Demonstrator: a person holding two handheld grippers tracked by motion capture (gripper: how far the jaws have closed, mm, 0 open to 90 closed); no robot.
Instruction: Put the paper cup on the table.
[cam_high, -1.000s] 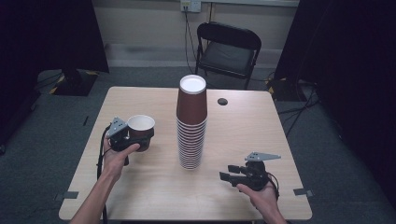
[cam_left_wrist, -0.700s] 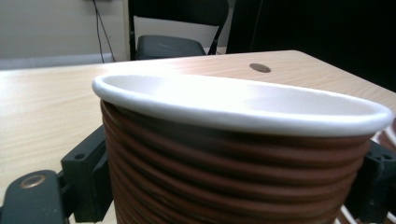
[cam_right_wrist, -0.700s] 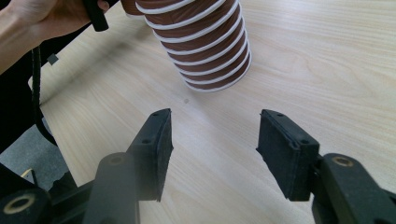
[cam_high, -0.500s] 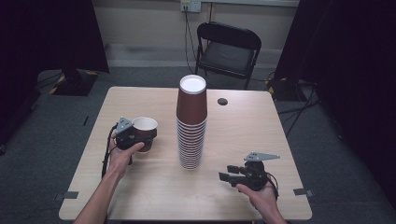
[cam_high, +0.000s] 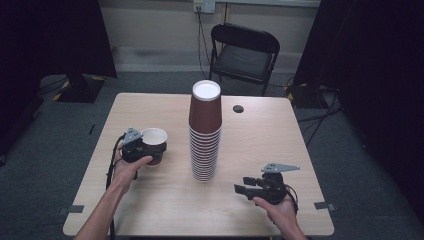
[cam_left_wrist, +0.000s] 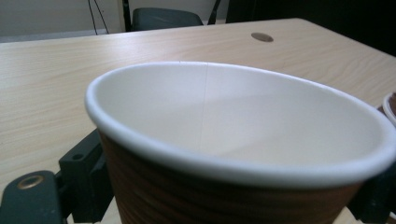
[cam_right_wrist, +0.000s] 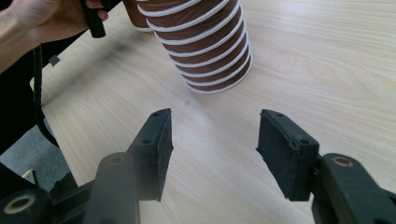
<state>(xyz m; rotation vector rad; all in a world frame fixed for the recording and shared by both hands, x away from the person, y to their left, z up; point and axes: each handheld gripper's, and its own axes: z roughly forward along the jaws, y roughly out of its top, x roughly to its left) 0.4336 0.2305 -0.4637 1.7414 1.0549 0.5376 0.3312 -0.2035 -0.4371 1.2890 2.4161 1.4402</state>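
High view: single brown paper cup (cam_high: 154, 142) upright at the table's (cam_high: 150, 210) left side, clamped between the left gripper's (cam_high: 137, 149) jaws, well apart from the tall cup stack (cam_high: 205, 132) mid-table. Right gripper (cam_high: 250, 190) hovering low near the stack's base, jaws parted around nothing.

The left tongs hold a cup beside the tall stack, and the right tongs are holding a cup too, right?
Not quite. The right tongs hold nothing: the right gripper view shows their jaws apart over bare table. The left tongs do hold a cup beside the stack.
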